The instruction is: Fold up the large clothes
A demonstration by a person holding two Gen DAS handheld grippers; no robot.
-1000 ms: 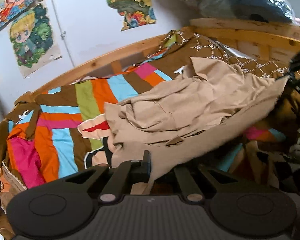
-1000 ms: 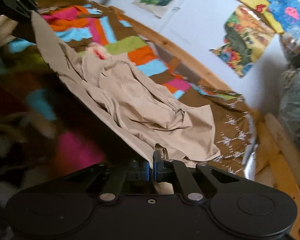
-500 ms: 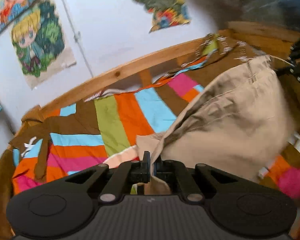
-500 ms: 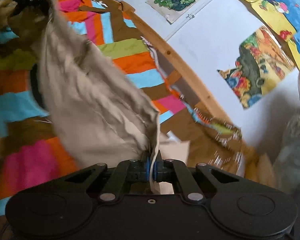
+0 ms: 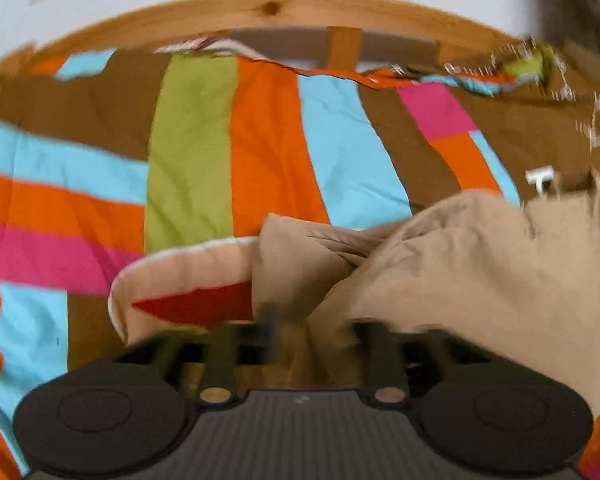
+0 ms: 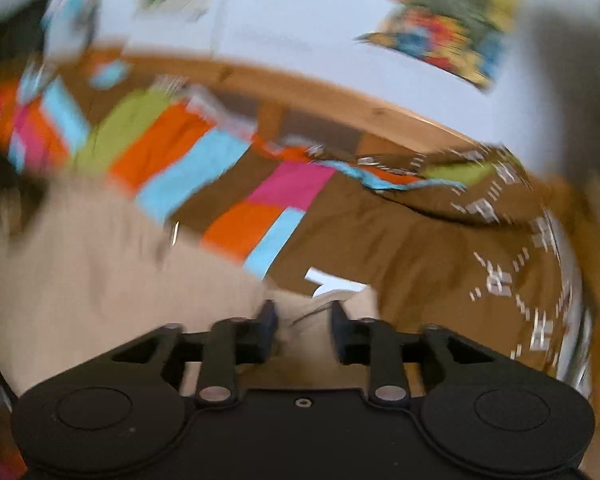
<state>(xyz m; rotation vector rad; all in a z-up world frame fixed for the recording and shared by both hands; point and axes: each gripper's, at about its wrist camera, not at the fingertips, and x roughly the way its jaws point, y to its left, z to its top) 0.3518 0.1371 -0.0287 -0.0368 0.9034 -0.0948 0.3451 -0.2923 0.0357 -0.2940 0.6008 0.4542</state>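
Note:
A large beige garment [image 5: 452, 264] lies bunched on the striped bedspread [image 5: 268, 148], low and right in the left wrist view. My left gripper [image 5: 312, 336] is open, its blurred fingers spread with cloth lying between them. In the right wrist view the same garment [image 6: 100, 264] lies at the lower left. My right gripper [image 6: 304, 328] is open, its fingers apart just over the garment's edge, gripping nothing.
A wooden bed rail [image 5: 268, 8] curves along the far side below a white wall with posters [image 6: 440, 36]. A brown patterned blanket [image 6: 440, 248] covers the right part of the bed. A beige and red patch [image 5: 188, 292] lies beside the garment.
Both grippers were shut on the garment's edge and held it raised. Now both have opened, the garment has dropped onto the bed, and both views are blurred by motion.

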